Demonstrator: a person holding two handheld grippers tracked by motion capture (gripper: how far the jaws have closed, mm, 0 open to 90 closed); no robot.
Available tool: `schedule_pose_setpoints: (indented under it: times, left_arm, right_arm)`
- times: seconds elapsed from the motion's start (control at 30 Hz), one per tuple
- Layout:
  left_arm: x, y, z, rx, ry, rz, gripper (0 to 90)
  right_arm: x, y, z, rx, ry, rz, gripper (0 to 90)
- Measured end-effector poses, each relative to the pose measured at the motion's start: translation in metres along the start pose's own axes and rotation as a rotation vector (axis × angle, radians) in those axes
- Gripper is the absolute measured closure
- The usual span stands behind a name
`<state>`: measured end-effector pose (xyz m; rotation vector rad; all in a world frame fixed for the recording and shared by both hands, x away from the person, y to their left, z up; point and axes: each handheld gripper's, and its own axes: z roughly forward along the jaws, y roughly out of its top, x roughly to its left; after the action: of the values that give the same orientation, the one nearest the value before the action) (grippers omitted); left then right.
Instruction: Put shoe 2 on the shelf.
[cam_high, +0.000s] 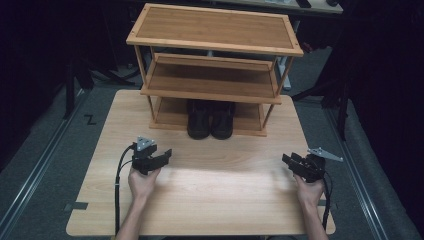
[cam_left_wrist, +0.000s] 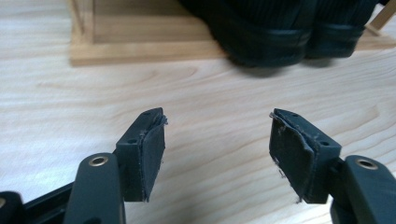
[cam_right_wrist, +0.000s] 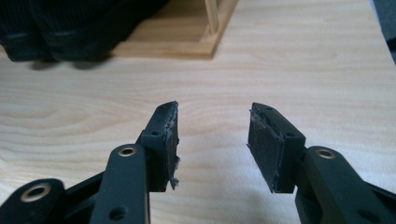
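High view first, nearest things: two forearms come up from the bottom edge, each hand wrapped round a tool, the left gripper (cam_high: 159, 156) low over the bench (cam_high: 220, 195) on the near left and the right gripper (cam_high: 291, 161) on the near right, well apart from each other. Both sit close above the wood and angle inward, which I read as a pause or an approach toward what lies between and beyond them. In the left gripper view its fingers (cam_left_wrist: 152, 149) stand wide apart with bare bench grain between them; in the right gripper view the other pair of fingers (cam_right_wrist: 167, 140) gapes the same way, empty, pads frayed at the edges. Farther off, the pair of black shoes (cam_high: 210, 120) stands side by side on the bottom tier of the wooden shoe rack (cam_high: 215, 30), toes toward the person and poking out over the front rail, likely so they can be gripped from the front. Only the toes are clear: the middle shelf covers the heels and uppers, and the gripper views cut the shoes off at the top edge, dark and blurred. The room around the bench is too dim to make out, and the rack's rear legs are lost in it.
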<state>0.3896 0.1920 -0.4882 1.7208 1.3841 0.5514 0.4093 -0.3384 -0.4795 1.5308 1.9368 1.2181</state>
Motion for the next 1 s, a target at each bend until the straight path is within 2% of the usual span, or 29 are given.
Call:
schedule_pose_setpoints:
  times: [0.13, 0.2, 0.3, 0.47, 0.6, 0.87, 1.0]
  left_arm:
    - [0.007, -0.008, -0.001, 0.011, 0.020, -0.010, 36.4]
    - [0.010, -0.011, 0.000, 0.033, 0.029, -0.016, 36.3]
    - [0.012, -0.014, 0.004, 0.065, 0.060, 0.001, 36.0]
    - [0.014, -0.016, 0.009, 0.093, 0.083, 0.010, 35.8]
    - [0.015, -0.018, 0.012, 0.114, 0.103, 0.028, 35.5]
    - [0.013, -0.019, 0.014, 0.113, 0.130, 0.070, 34.4]
    - [0.013, -0.019, 0.014, 0.118, 0.126, 0.079, 32.7]
  right_arm:
    - [0.001, -0.001, 0.002, 0.025, -0.024, -0.021, 49.7]
    - [0.002, -0.002, 0.003, 0.032, -0.030, -0.028, 47.5]
    - [0.002, -0.005, 0.006, 0.047, -0.042, -0.025, 46.4]
    - [-0.004, -0.013, 0.007, 0.053, -0.054, -0.004, 45.9]
    - [-0.008, -0.015, 0.007, 0.066, -0.075, -0.014, 45.4]
    - [-0.009, -0.019, 0.014, 0.111, -0.125, -0.045, 43.5]
    - [-0.009, -0.020, 0.015, 0.113, -0.126, -0.056, 42.8]
